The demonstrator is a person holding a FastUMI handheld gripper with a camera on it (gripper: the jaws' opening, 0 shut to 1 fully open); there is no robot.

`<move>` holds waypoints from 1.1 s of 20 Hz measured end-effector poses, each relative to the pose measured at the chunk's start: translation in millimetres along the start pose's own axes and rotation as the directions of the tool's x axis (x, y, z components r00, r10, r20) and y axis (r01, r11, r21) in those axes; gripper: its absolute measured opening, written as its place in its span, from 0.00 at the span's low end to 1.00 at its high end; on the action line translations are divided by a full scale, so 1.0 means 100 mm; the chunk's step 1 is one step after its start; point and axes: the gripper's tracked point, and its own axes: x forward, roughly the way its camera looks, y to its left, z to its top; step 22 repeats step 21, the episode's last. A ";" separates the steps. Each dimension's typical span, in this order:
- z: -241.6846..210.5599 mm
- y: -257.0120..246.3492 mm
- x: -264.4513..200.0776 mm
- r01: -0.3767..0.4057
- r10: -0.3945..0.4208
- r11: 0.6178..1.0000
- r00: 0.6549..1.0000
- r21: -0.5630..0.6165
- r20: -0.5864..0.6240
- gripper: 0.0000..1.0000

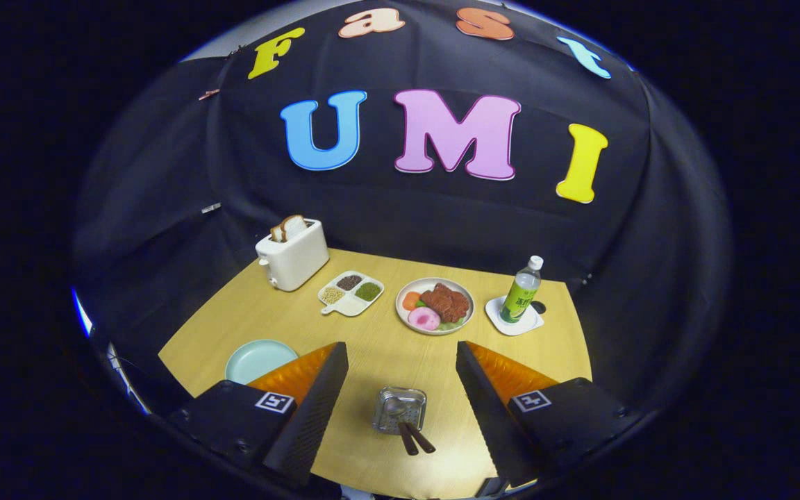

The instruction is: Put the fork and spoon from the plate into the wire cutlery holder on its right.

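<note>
Two dark handles point(414, 437) stick out of the wire cutlery holder point(400, 408) at the lower centre of the frame, between the fingers of the gripper point(400, 364). By that I judge both fork and spoon are already dropped in, though I cannot tell which is which. At lower left, the pale blue plate point(255, 359) on the worktop point(372, 333) looks bare where it shows. The gripper is spread wide and holds nothing. Little seems left beyond backing away.

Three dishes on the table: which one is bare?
The pale blue plate beside the gripper, which is open. The round plate holds meat and vegetables; the divided tray holds beans.
</note>
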 end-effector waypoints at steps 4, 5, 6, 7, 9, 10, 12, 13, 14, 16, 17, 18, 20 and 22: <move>-0.19 -0.13 0.05 -0.002 0.003 1.000 1.000 -0.025 0.023 0.98; -0.23 -0.15 0.02 -0.005 0.005 1.000 1.000 -0.020 0.020 0.97; -0.26 -0.16 0.00 -0.014 0.014 1.000 1.000 -0.010 0.021 0.97; -0.29 -0.15 0.02 -0.024 0.025 1.000 0.999 -0.007 0.020 0.97; -0.31 -0.20 0.04 -0.030 0.030 0.999 0.999 -0.017 0.018 0.97; -0.29 -0.22 0.04 -0.031 0.032 0.999 0.999 -0.023 0.023 0.97; -0.27 -0.22 0.06 -0.037 0.038 0.999 0.999 -0.030 0.030 0.97; -0.26 -0.23 0.08 -0.037 0.038 0.999 0.999 -0.032 0.035 0.97; -0.25 -0.23 0.09 -0.041 0.042 0.999 0.999 -0.032 0.035 0.97; -0.25 -0.22 0.10 -0.045 0.046 0.998 0.998 -0.033 0.035 0.97; -0.25 -0.23 0.10 -0.046 0.047 0.998 0.998 -0.035 0.035 0.97; -0.25 -0.23 0.11 -0.047 0.048 0.998 0.998 -0.037 0.034 0.97; -0.26 -0.22 0.12 -0.049 0.050 0.998 0.998 -0.034 0.030 0.97; -0.26 -0.22 0.13 -0.050 0.051 0.998 0.998 -0.031 0.031 0.97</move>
